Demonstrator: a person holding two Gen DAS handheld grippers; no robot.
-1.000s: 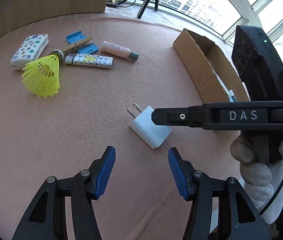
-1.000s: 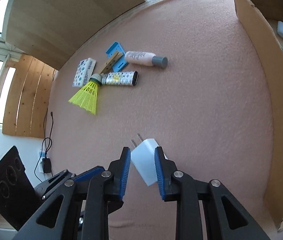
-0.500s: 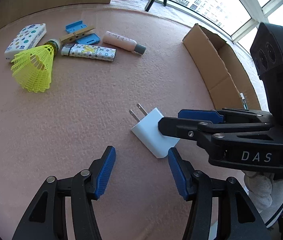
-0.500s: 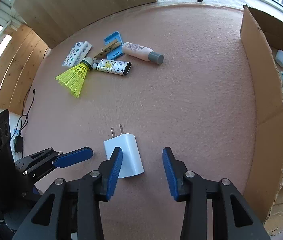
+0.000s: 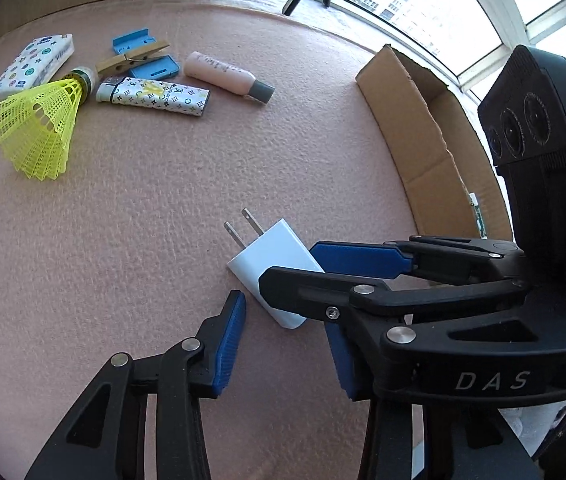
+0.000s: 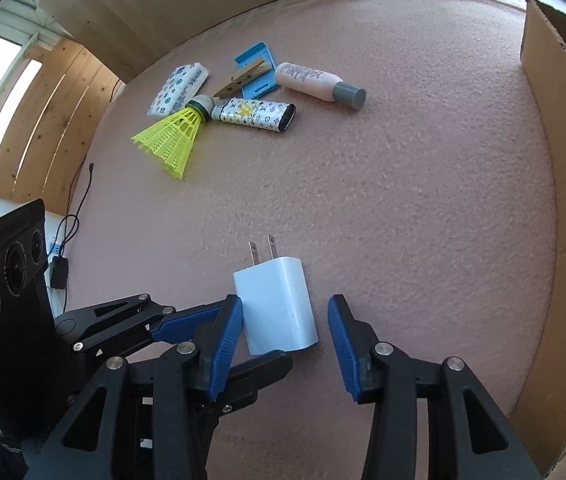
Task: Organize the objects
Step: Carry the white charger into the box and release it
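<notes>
A white charger plug [image 5: 271, 260] lies flat on the pink mat [image 5: 163, 220], prongs pointing away. My right gripper [image 6: 283, 342] is open astride it: the left pad sits at the plug's edge and a gap shows at the right pad. My left gripper [image 5: 287, 340] comes in from the left, and its jaws are closing around the plug's near end without pressing it. In the right wrist view the left gripper's fingers [image 6: 187, 318] cross under my right one. In the left wrist view the right gripper [image 5: 289, 262] reaches over the plug and hides part of it.
At the far left lie a yellow shuttlecock [image 5: 39, 132], a patterned lighter [image 5: 155, 98], a pink bottle [image 5: 227, 76], a clothespin [image 5: 133, 60] on a blue piece [image 5: 155, 72], and a tissue packet [image 5: 31, 66]. An open cardboard box [image 5: 415, 120] stands at the right.
The right gripper let go of the plug, which now lies on the mat, and rolled level. The left gripper's jaws narrowed and drew up to the plug's near end.
</notes>
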